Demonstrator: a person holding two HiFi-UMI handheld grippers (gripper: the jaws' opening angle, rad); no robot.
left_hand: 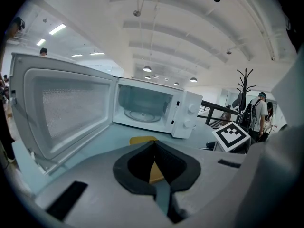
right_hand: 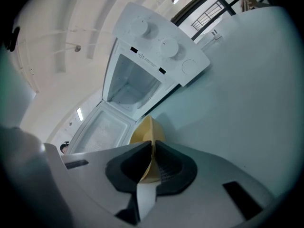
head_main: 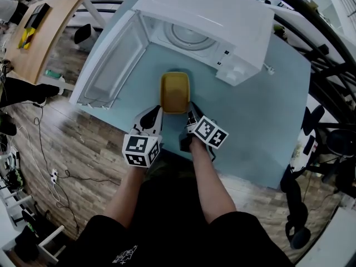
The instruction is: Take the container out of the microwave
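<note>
Yellow container (head_main: pixel 174 92), white microwave (head_main: pixel 222 15), teal table (head_main: pixel 261 115)

right gripper (right_hand: pixel 151 148) clamped on yellow container (right_hand: pixel 145 132) rim; open microwave (right_hand: pixel 156 51) beyond, on pale table (right_hand: pixel 247 103).

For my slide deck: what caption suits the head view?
Yellow container out on the table before the open microwave, left gripper and right gripper at its near rim.

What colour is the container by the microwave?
The container is yellow; the head view shows it best.
</note>
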